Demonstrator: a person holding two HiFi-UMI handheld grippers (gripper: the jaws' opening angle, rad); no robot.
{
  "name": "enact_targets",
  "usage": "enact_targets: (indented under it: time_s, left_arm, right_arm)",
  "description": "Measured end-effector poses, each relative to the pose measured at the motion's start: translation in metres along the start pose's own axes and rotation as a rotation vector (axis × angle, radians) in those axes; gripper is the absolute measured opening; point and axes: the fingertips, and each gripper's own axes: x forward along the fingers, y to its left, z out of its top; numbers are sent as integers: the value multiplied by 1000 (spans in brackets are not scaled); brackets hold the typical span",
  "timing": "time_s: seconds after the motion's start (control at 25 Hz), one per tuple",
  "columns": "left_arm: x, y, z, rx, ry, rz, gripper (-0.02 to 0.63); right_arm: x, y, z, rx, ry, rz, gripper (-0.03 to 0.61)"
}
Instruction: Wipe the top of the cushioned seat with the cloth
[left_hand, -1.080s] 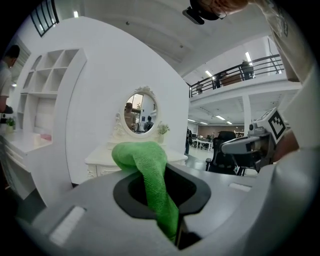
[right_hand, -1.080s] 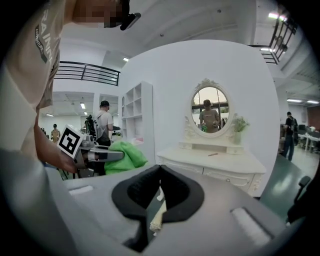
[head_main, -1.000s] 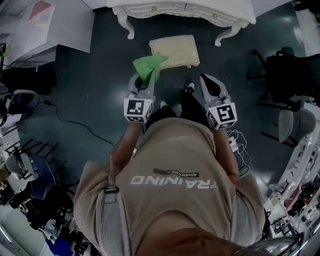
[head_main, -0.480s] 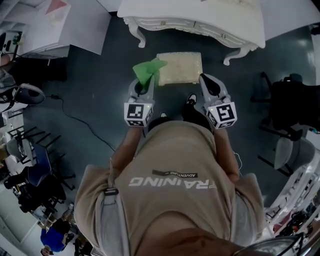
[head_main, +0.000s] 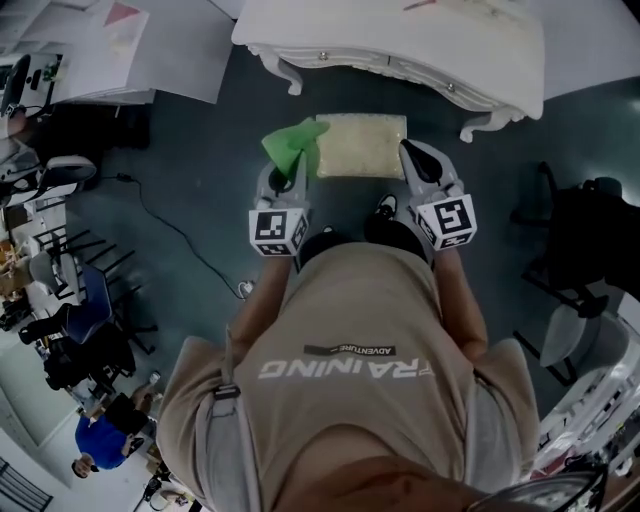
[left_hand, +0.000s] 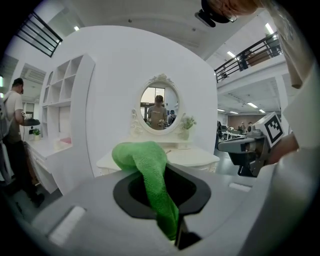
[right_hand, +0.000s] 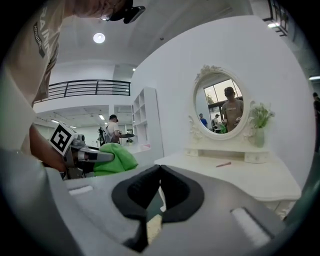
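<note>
In the head view the beige cushioned seat stands on the dark floor just in front of the white dressing table. My left gripper is shut on the green cloth, which hangs over the seat's left edge. In the left gripper view the cloth bunches up out of the closed jaws of the left gripper. My right gripper hovers at the seat's right edge. Seen in its own view, the right gripper is shut with nothing in it. How high the cloth hangs above the cushion does not show.
An oval mirror tops the dressing table, with white shelves to its left. A black cable trails over the floor at the left. Dark chairs stand at the right. People are at the lower left.
The seat and dressing table have drawn closer. The seat, a second ago ahead of the grippers, now lies between their tips. Both grippers kept their hold and spacing.
</note>
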Motion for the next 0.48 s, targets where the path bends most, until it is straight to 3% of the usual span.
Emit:
enact_targets:
  time_s: [0.24, 0.48]
  left_arm:
    - [39, -10, 9, -8, 7, 34, 47]
    - [62, 5, 3, -5, 16, 22, 48]
  right_arm:
    - [18, -33, -13, 15, 35, 57, 2]
    - [38, -38, -25, 32, 69, 64, 2]
